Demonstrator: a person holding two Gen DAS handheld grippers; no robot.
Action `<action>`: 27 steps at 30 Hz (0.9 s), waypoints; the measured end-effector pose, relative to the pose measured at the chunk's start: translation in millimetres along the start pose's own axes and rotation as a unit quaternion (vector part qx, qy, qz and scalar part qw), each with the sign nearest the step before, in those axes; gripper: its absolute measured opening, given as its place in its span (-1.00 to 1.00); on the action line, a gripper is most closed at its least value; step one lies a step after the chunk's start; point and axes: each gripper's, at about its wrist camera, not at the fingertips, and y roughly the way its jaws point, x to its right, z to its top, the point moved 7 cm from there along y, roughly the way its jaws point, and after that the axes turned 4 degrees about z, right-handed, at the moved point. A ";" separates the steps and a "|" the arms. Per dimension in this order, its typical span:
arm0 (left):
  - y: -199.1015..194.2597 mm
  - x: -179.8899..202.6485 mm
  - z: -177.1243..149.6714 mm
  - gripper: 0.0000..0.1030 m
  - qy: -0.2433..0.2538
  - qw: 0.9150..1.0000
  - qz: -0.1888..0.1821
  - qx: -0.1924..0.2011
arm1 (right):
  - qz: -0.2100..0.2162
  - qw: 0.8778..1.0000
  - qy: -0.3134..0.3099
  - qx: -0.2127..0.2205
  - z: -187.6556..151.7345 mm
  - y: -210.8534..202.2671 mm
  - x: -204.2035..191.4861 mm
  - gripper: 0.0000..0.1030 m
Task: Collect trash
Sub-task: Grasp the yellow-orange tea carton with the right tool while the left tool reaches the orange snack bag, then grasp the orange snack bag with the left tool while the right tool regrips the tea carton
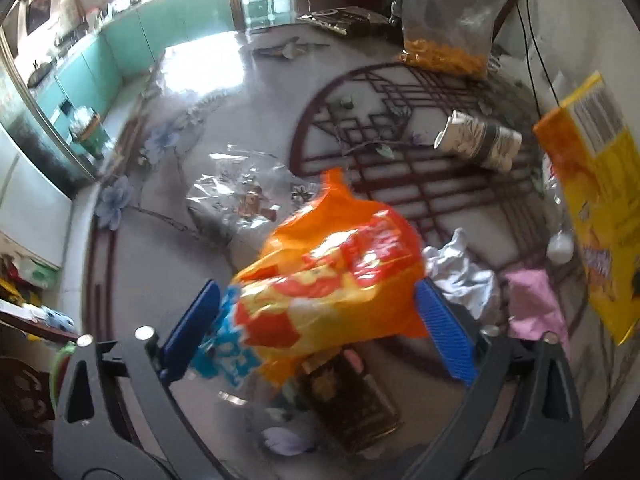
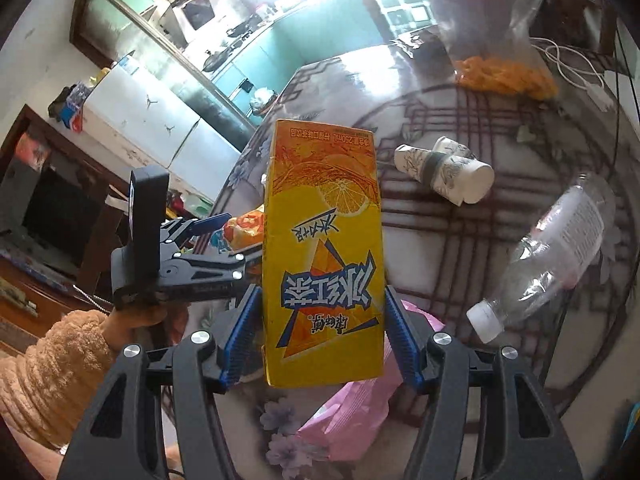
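Observation:
An orange and yellow snack wrapper (image 1: 332,272) lies on the patterned table (image 1: 168,264), between the blue pads of my left gripper (image 1: 316,286). The jaws stand wide and I see no squeeze on it. My right gripper (image 2: 322,292) is shut on a yellow iced-tea carton (image 2: 324,248), held upright above the table. The carton also shows at the right edge of the left wrist view (image 1: 592,200). From the right wrist view the left gripper (image 2: 218,222) is at the left, over the wrapper (image 2: 244,226), in a hand with a fuzzy sleeve (image 2: 52,360).
Nested paper cups (image 2: 444,168) lie on their side. A clear bottle (image 2: 552,264), a pink wrapper (image 2: 348,408), crumpled white tissue (image 1: 460,276), clear film (image 1: 236,196) and a dark packet (image 1: 352,400) lie around. A bag of orange snacks (image 1: 444,56) stands at the back.

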 end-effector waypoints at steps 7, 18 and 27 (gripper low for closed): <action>-3.1 2.2 -1.4 0.68 0.012 1.000 0.009 0.001 | 0.013 1.000 -0.003 0.000 0.5 2.7 -6.0 0.14; -8.8 -10.9 -5.7 0.87 0.009 1.000 0.018 0.008 | 0.016 1.000 0.001 -0.006 -1.4 14.4 -6.5 0.14; 10.0 -16.9 -16.4 0.90 0.013 0.999 0.032 -0.016 | 0.008 1.000 0.003 -0.019 -2.6 24.0 -3.2 0.16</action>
